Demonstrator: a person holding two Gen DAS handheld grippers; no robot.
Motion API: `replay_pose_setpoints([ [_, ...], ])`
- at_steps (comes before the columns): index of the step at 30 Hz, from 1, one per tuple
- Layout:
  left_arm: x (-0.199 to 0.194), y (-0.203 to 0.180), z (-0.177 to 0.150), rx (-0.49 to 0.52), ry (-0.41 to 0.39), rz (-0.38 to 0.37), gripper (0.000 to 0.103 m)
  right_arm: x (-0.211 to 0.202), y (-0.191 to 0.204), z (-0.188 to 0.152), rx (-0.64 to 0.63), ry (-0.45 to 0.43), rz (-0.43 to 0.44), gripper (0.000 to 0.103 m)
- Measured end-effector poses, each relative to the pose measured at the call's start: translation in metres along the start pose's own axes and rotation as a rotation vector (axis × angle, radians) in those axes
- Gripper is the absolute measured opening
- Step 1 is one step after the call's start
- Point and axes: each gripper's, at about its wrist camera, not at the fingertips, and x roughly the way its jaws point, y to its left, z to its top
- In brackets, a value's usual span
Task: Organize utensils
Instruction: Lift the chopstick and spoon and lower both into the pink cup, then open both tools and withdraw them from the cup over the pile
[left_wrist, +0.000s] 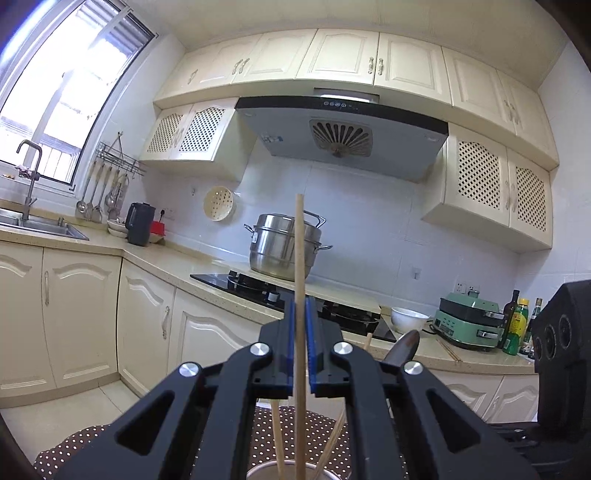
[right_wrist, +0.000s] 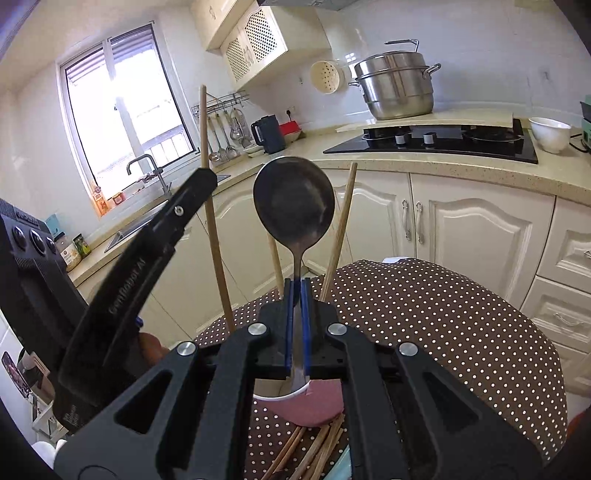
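The left gripper has its blue-padded fingers clenched on a single wooden chopstick, held upright, its lower end reaching down into a cup just below. Two more chopsticks already lean in that cup, so the upright hold looks meant for dropping this one in beside them.

The right gripper has its fingers clamped on the handle of a dark metal spoon, bowl uppermost, handle pointing down toward the same cup's white rim. This too reads as a vertical carry for standing the spoon in the holder. In the right view the left gripper appears alongside, just left of the spoon, with its chopstick standing tall.

Below the cup, a bundle of loose chopsticks lies flat on the surface, which wears a brown cloth with white polka dots. These seem still to be sorted.

Beyond is a cream kitchen: cabinets, a black hob with a steel steamer pot behind it, a white bowl, a dark kettle, hanging ladles, a sink below a bright window.
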Motion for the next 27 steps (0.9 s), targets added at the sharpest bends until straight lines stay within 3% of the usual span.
replay_pose_setpoints([
  [11, -0.001, -0.002, -0.020, 0.044, 0.002, 0.030, 0.006, 0.003, -0.001, -0.010, 0.003, 0.006, -0.004, 0.004],
  [22, -0.018, 0.004, -0.034, 0.016, 0.159, -0.011, 0.007, 0.000, -0.004, -0.018, 0.016, 0.020, -0.015, 0.005],
  [23, -0.021, 0.005, -0.034, 0.020, 0.168, -0.013, 0.009, -0.001, -0.004, -0.019, 0.020, 0.021, -0.017, 0.005],
  [25, -0.027, 0.004, -0.032, 0.036, 0.175, 0.002, 0.034, -0.004, -0.004, -0.021, 0.031, 0.015, -0.023, 0.005],
  [27, -0.033, 0.004, -0.030, 0.040, 0.182, 0.001, 0.038, -0.005, -0.004, -0.023, 0.039, 0.022, -0.030, 0.007],
])
